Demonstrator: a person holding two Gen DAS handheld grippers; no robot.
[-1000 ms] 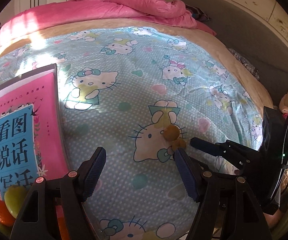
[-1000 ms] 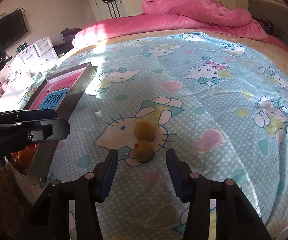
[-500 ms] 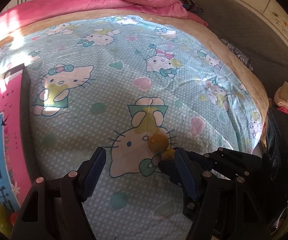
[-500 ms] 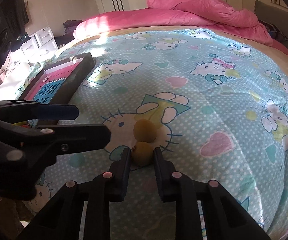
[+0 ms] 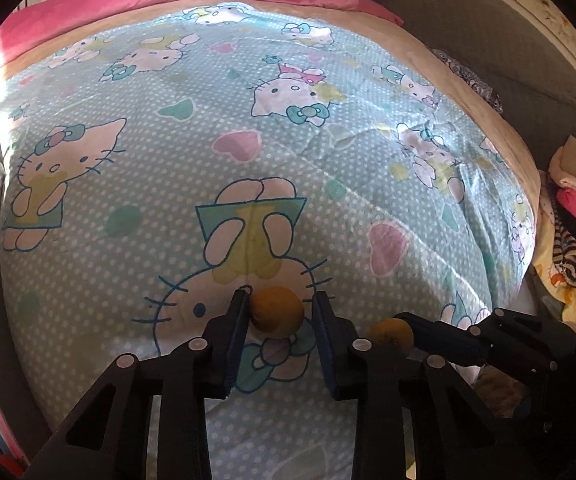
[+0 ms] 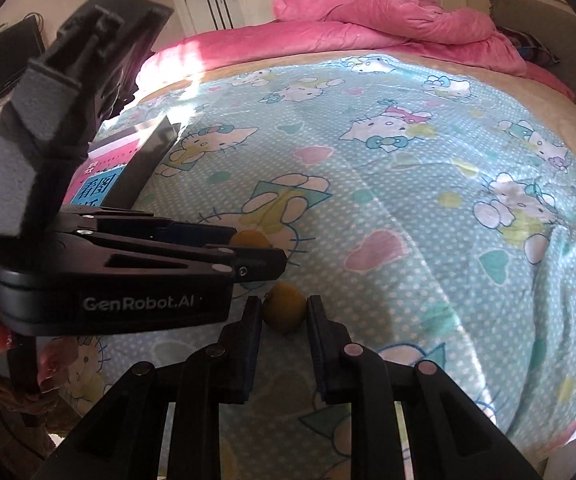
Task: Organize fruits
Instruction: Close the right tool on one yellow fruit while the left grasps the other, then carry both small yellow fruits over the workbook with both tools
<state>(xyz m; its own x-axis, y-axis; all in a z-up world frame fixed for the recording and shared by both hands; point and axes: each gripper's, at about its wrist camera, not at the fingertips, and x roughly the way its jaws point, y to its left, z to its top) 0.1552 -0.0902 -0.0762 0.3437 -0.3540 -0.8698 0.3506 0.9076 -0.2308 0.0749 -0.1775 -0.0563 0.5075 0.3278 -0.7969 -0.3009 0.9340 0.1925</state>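
Note:
Two small yellow-brown fruits lie close together on the Hello Kitty bedsheet. My left gripper has its fingers closed against the far fruit, which also shows in the right wrist view behind the left gripper's fingers. My right gripper is shut on the near fruit, seen in the left wrist view at the right gripper's fingertips. Both fruits rest on the sheet.
A dark tray with a pink and blue book stands at the left on the bed. A pink duvet lies heaped at the far end. Clothes are piled beyond the bed's right edge.
My left gripper swung right, away from the tray, came down over the far fruit and closed on it. My right gripper closed on the near fruit and stays on it.

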